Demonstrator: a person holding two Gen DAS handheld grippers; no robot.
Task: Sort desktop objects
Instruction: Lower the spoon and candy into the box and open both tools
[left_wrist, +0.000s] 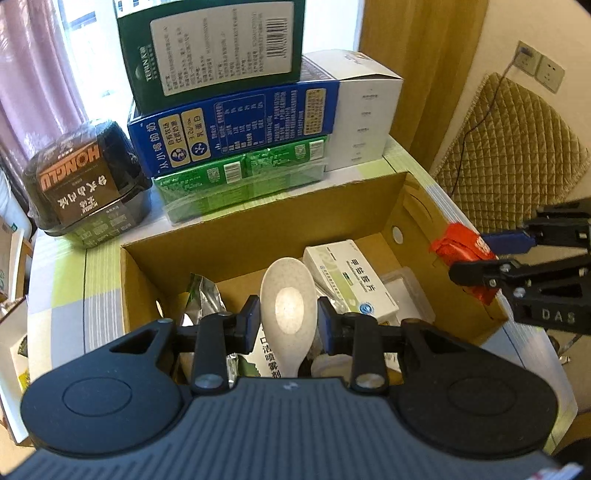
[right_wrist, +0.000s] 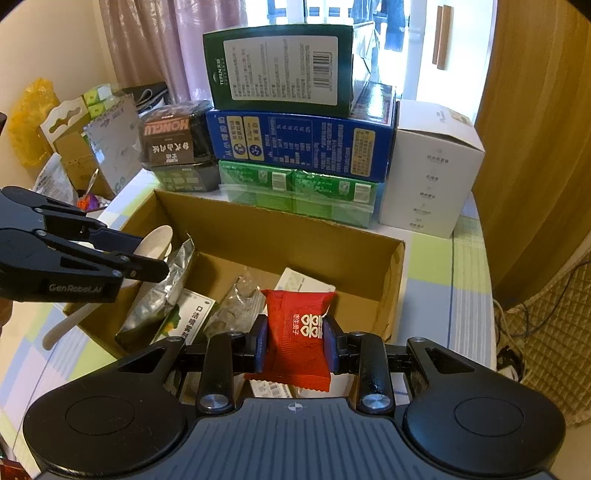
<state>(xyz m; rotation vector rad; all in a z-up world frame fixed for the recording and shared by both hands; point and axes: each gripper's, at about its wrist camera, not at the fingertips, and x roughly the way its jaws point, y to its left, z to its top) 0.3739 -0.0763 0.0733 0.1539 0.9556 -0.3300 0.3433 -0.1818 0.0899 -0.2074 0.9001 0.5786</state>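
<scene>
1. Nearest the camera: left gripper (left_wrist: 287, 319), closed on a pale spoon (left_wrist: 288, 310), bowl end pointing forward over the box, handle running back toward the camera.
2. Behind everything: a tall stack of cartons (left_wrist: 236, 122) on the table (right_wrist: 461, 280), with a white carton (left_wrist: 365, 114) beside it and a dark tub (left_wrist: 88, 177) on the other side. Not part of the coming move.
3. Big brown box (left_wrist: 258, 229) open on top, right below both tools. Already inside: a white medicine pack (left_wrist: 351, 280), a silver bag (right_wrist: 162, 291), a clear wrapper (right_wrist: 236, 306).
4. Right gripper (right_wrist: 295, 343), clamped on a red candy packet (right_wrist: 299, 332), held upright, long side running up and down between the pads.
5. From the left view, red packet hanging at the right wall of the box, just at the rim. From the right view, inside of the box straight ahead and below.
6. Spoon held over the near left part of the box, its long line pointing front to back, same way as the tool.
7. Both tools near the box; neither item touching the bottom yet, as far as can be told.
8. Best guess: drop next, straight down for both. Spoon long, so could catch on the silver bag.
</scene>
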